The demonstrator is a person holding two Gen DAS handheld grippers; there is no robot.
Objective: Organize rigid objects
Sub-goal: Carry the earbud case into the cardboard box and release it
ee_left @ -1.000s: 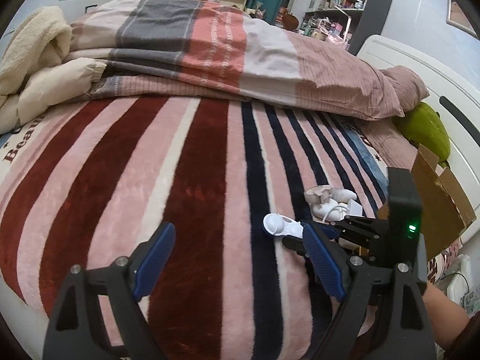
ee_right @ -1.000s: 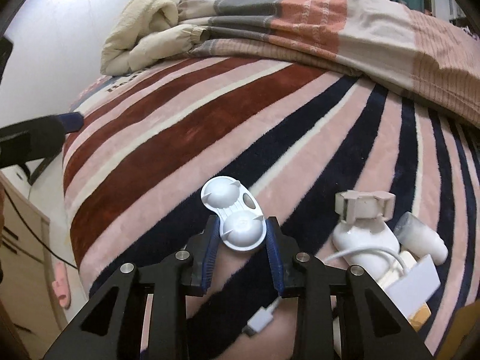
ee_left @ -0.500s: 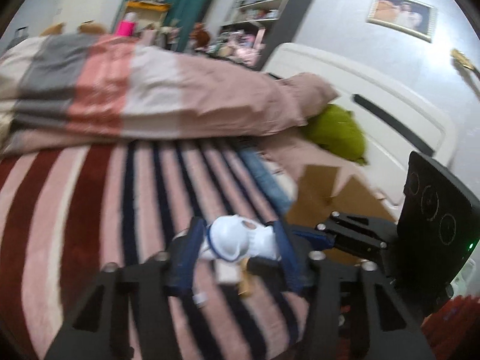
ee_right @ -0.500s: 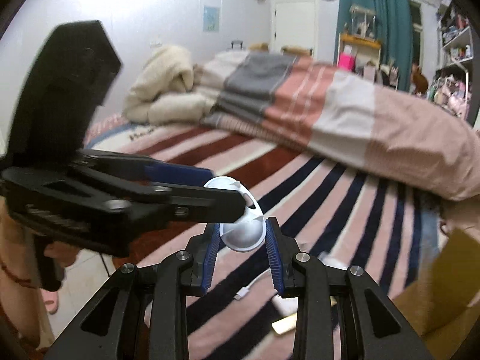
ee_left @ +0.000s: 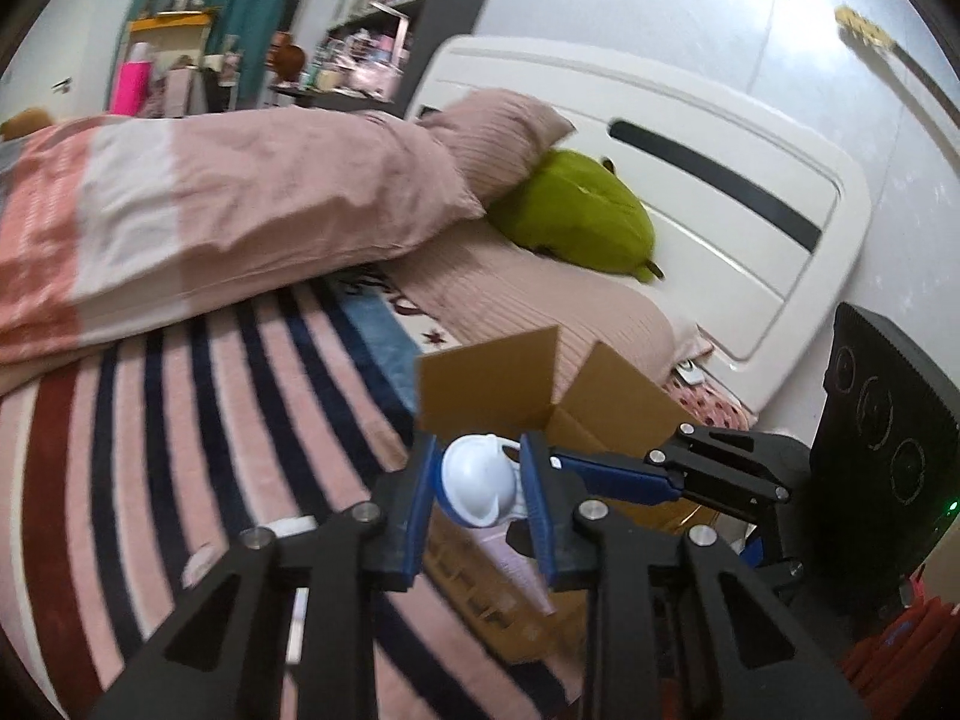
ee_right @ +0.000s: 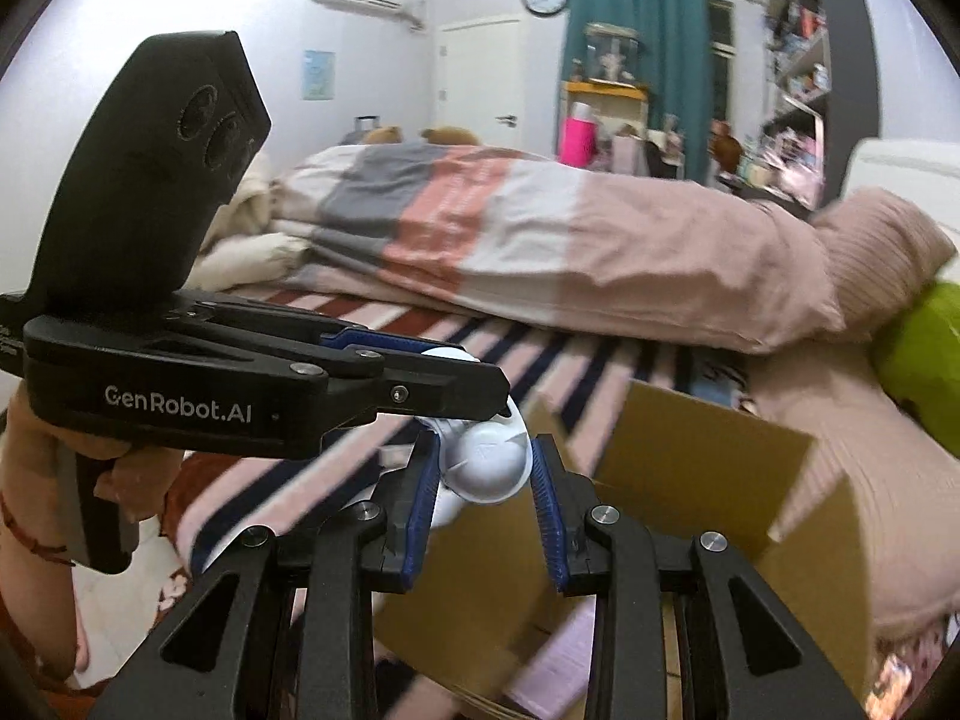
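Plastic, smooth and white, the double-domed toy (ee_left: 479,483) is sitting gripped at both ends: the left gripper (ee_left: 477,495) is pinching one dome, the right gripper (ee_right: 485,468) the other, above an open cardboard box (ee_right: 708,480). Blue ribbed pads (ee_right: 549,504) are pressing its sides. Box contents are blurring at 6 o'clock, hard to read. Fuzzy striped blanket (ee_left: 180,420) is covering the bed; a green plush (ee_left: 582,222) is lying at 1 o'clock.

Cardboard box (ee_left: 606,396) on bed (ee_left: 210,396); pillow (ee_left: 504,144) behind
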